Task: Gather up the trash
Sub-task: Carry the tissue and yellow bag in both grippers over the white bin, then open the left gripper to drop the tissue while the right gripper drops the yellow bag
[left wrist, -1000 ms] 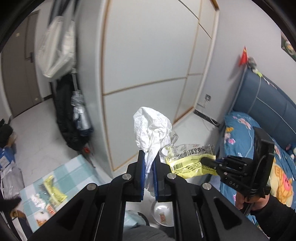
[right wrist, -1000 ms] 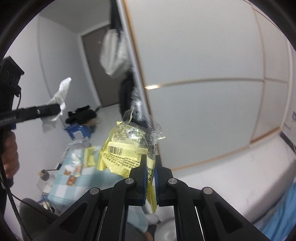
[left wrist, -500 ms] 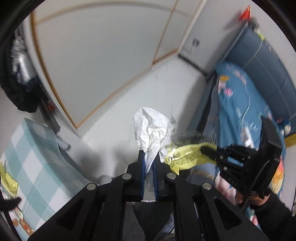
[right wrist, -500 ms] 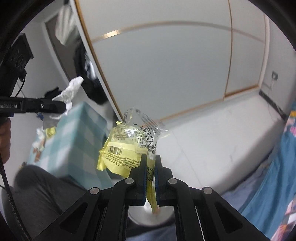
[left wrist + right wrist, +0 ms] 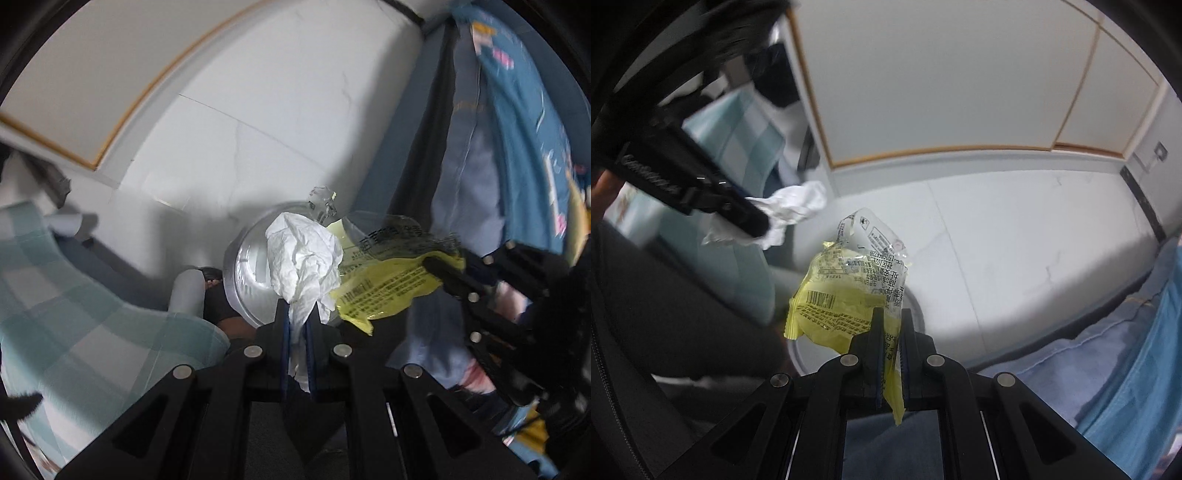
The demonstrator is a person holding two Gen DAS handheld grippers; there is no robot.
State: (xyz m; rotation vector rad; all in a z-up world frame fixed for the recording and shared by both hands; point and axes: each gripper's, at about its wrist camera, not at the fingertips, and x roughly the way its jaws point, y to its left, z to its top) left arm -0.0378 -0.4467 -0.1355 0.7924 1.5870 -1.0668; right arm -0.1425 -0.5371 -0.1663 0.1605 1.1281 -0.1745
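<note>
While both pieces of trash hang over the round bin, each is still pinched tight. The left tongs [image 5: 296,317] are clenched on a crumpled white tissue [image 5: 304,254], and the right tongs [image 5: 889,325] grip a yellow and clear snack wrapper [image 5: 846,299] by its lower edge. Directly beneath them sits a silver bin [image 5: 240,280] on the pale tiled floor [image 5: 295,110], between the checked bench cloth [image 5: 74,295] and the blue bed [image 5: 524,129]. The risk, as I judge it, lies in the release: both items are light and floppy, so the wrapper could cling to a pad or drift past the rim onto the floor, and the two loads sit just beside each other and may snag.
</note>
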